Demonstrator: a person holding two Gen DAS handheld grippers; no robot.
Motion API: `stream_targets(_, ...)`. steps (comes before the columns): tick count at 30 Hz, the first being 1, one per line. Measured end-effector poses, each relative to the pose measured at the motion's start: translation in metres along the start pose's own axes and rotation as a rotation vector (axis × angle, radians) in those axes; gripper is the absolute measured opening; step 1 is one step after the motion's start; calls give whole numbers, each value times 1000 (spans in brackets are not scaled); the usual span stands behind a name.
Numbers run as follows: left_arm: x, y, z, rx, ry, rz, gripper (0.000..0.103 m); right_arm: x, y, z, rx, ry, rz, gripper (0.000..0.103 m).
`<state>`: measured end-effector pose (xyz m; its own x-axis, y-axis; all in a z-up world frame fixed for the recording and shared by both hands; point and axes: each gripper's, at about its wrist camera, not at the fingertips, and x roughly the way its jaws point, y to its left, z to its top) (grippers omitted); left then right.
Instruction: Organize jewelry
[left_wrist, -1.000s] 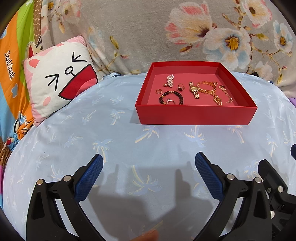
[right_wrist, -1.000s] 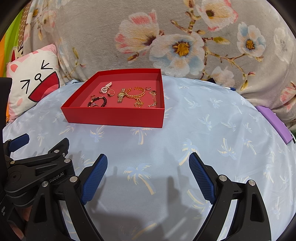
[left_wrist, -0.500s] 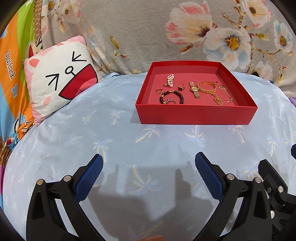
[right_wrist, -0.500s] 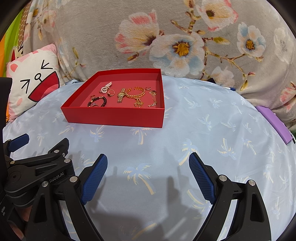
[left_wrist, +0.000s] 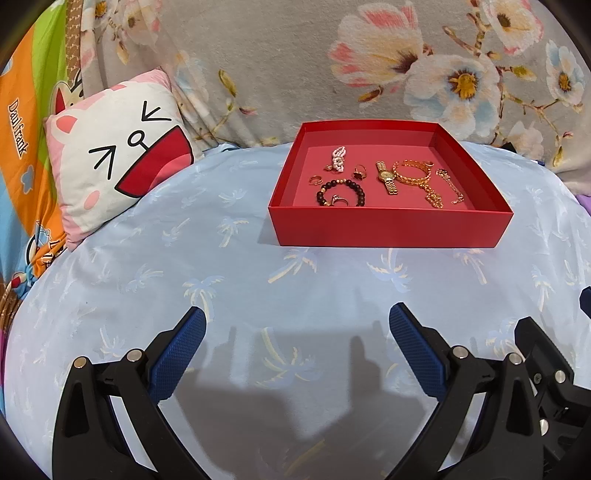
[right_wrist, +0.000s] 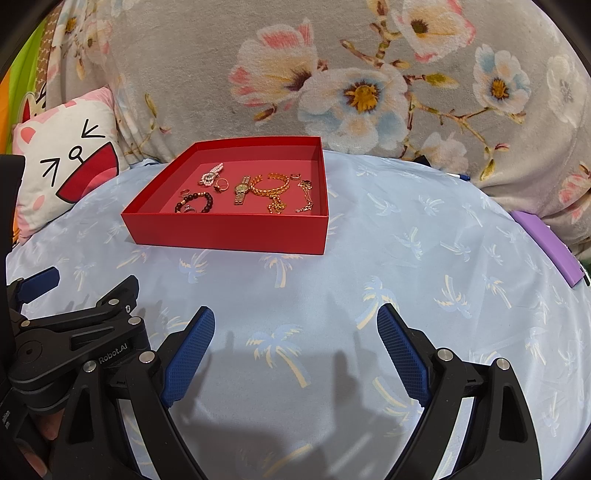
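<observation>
1. Nearest, we hold the left gripper (left_wrist: 297, 325) and right gripper (right_wrist: 295, 325) side by side, both jaws wide and empty above the blue sheet (left_wrist: 229, 280).
2. Farther off sits the red tray (left_wrist: 391, 229) with a beaded bracelet (left_wrist: 341, 192), gold watch (left_wrist: 386, 177) and gold chains (left_wrist: 417, 177) on its floor.
3. At far left, we see a cat cushion (left_wrist: 118, 155).

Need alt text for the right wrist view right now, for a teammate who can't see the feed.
A red tray of jewelry, including a gold watch and a dark beaded bracelet, sits on a blue palm-print sheet ahead of the open, empty right gripper. The left gripper shows at lower left, a cartoon pillow at far left.
</observation>
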<state>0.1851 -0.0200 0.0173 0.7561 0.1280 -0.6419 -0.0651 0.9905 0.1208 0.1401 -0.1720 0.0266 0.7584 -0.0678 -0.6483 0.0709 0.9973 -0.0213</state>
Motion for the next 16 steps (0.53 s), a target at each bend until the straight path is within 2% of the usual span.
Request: stream_targets(16,2,1,-1,3,-2,8,97,-1,-1,0,1,4,4,87)
